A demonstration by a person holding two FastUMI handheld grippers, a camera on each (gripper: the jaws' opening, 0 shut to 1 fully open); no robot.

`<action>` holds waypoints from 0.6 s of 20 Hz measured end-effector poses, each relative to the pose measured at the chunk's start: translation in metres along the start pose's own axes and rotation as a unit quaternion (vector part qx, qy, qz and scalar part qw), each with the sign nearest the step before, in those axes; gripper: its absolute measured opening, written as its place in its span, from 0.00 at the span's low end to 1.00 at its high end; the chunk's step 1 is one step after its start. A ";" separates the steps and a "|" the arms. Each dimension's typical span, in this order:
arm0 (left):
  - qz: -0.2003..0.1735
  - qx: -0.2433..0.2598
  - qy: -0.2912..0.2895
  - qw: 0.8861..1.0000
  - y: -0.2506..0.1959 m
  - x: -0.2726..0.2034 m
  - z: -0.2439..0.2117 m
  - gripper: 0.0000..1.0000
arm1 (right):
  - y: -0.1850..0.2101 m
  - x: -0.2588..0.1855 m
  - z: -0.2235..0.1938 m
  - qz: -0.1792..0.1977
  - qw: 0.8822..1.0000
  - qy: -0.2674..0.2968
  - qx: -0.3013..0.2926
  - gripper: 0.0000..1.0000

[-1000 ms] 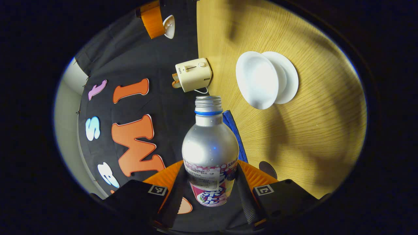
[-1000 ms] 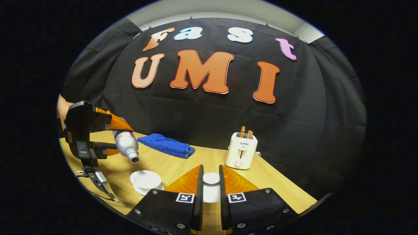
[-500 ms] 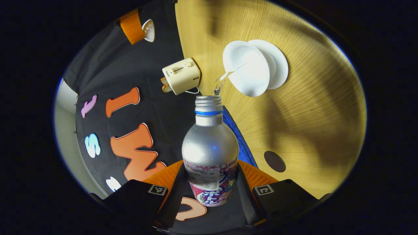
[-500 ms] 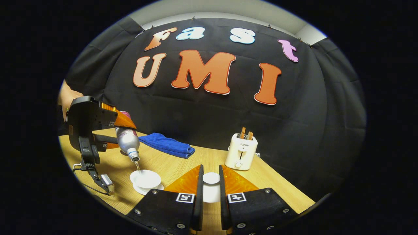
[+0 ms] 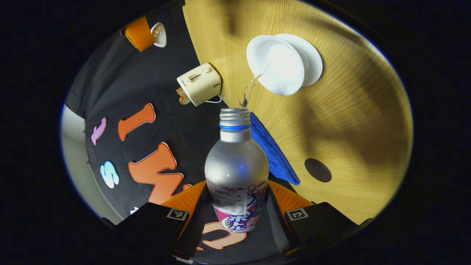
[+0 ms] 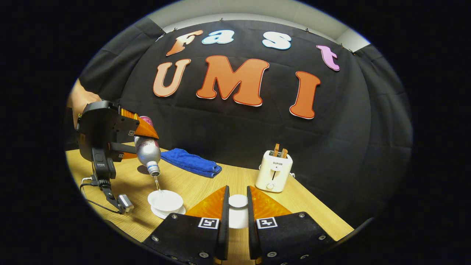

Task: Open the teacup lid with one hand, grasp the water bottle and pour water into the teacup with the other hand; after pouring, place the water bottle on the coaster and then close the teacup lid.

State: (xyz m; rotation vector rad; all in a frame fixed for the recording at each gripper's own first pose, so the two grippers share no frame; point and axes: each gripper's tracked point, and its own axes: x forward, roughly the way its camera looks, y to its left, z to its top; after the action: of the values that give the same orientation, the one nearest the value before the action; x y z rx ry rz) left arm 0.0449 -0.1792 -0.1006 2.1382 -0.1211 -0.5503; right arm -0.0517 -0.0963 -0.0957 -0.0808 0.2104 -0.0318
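Note:
My left gripper [image 5: 237, 217] is shut on a silver water bottle [image 5: 236, 165] with a pink label, tipped mouth-down. A thin stream of water falls from its mouth into the white teacup [image 5: 276, 68] on its saucer [image 5: 312, 62]. In the right gripper view the same bottle [image 6: 147, 151] hangs tilted over the teacup [image 6: 165, 200], held by the left gripper [image 6: 138, 141] and a hand. My right gripper [image 6: 237, 209] is shut on the white teacup lid [image 6: 238, 201], held up above the table. A dark round coaster [image 5: 318, 170] lies on the wood beside the blue cloth.
A folded blue cloth [image 6: 191, 162] lies at the back of the wooden table [image 6: 220, 180]. A cream toaster [image 6: 274, 171] with toast in it stands at the back right. A cable with a small plug [image 6: 123, 204] trails from the left gripper onto the table.
The bottle has tipped further and water now streams into the teacup; one second ago none was flowing. The right gripper holds the lid almost still.

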 end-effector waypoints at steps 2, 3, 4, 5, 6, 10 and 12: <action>0.001 0.006 0.003 1.000 0.003 -0.001 -0.001 0.79 | 0.000 0.000 -0.001 0.000 1.000 0.000 0.001 0.23; 0.001 0.009 0.003 1.000 0.003 -0.001 -0.002 0.79 | 0.001 0.000 -0.001 -0.001 1.000 0.000 0.001 0.23; 0.002 0.014 0.002 1.000 0.006 -0.001 0.001 0.82 | 0.001 0.000 -0.001 0.000 1.000 0.000 0.001 0.23; 0.003 0.019 0.002 1.000 0.008 0.001 0.002 0.79 | 0.002 -0.001 0.000 0.001 1.000 0.000 0.000 0.23; 0.004 0.021 0.002 1.000 0.008 -0.002 0.001 0.82 | 0.002 -0.001 0.000 0.001 1.000 0.000 -0.001 0.23; -0.001 0.038 0.008 0.999 0.004 -0.004 0.000 0.79 | 0.008 -0.001 -0.001 0.007 1.000 0.002 -0.008 0.23; -0.002 0.044 0.009 0.999 0.003 -0.004 0.001 0.82 | 0.011 -0.001 -0.001 0.010 1.000 0.002 -0.010 0.23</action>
State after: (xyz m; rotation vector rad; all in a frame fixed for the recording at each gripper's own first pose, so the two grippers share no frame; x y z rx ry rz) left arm 0.0415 -0.1802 -0.0974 2.2286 -0.1332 -0.5373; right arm -0.0525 -0.0857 -0.0969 -0.0975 0.2156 -0.0102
